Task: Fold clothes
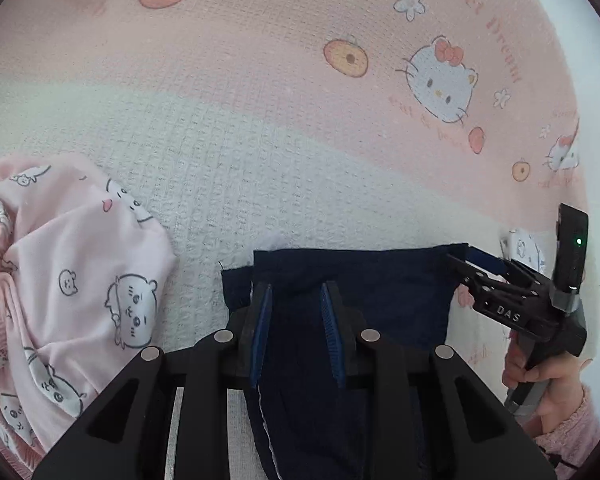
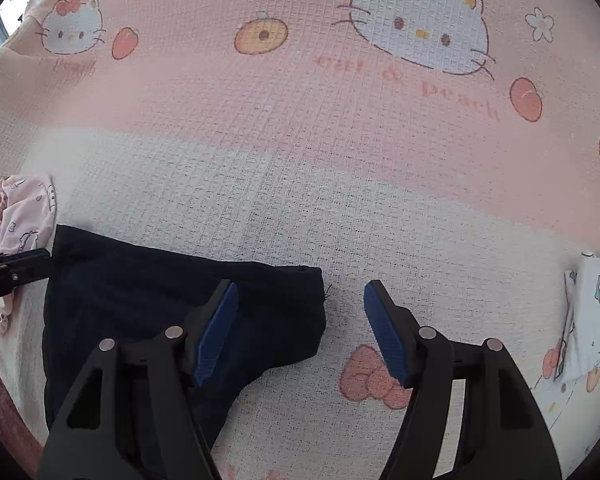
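A navy garment (image 1: 380, 292) lies flat on the bed sheet (image 1: 300, 140), its top edge straight. My left gripper (image 1: 296, 304) points down over its left part. The blue pads stand apart with navy cloth between them and do not press on it. In the right wrist view the same garment (image 2: 140, 292) lies at lower left. My right gripper (image 2: 302, 292) is wide open across the garment's right edge, one finger over the cloth and the other over bare sheet. The right gripper (image 1: 488, 264) also shows in the left wrist view, at the garment's top right corner.
A crumpled pink printed garment (image 1: 68, 280) lies left of the navy one. A folded white printed piece (image 2: 592, 312) sits at the right. A hand in a fuzzy pink sleeve (image 1: 540, 376) holds the right gripper. The cat-print sheet (image 2: 340, 140) stretches away beyond.
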Available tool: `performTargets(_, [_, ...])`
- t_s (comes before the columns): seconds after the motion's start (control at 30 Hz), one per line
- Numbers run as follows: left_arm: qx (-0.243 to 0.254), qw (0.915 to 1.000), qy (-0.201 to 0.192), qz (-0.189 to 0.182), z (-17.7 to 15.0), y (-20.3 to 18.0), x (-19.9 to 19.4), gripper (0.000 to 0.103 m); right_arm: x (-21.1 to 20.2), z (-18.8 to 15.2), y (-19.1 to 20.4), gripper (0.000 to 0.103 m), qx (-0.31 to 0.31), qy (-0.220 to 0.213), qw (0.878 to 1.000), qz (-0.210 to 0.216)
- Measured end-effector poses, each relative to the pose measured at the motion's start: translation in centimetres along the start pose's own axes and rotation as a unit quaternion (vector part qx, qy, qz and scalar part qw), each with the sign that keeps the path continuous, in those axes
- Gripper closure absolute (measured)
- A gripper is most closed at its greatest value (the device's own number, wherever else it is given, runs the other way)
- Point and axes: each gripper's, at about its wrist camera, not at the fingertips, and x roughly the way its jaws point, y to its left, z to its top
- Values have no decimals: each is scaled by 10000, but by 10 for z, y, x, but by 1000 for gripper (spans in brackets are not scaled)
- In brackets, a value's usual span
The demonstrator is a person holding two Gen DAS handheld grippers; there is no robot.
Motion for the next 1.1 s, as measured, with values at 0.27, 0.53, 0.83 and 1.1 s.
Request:
performTargets(0.27, [113,9992,144,345,-3,-2,14,76,-1,-1,-5,36,44,58,10000,-52])
performTargets(0.53, [335,9971,-17,689,-11,-5,-1,99,3,1,-21,35,368,83,9993,-81])
performTargets(0.83, [515,9978,-258,337,0,-6,-28,86,-1,6,-33,34,580,-149,9963,-615])
performTargets(1.1, [1090,9905,311,779,-8,-12,10,86,3,-2,-22,35,112,-175,9988,-445])
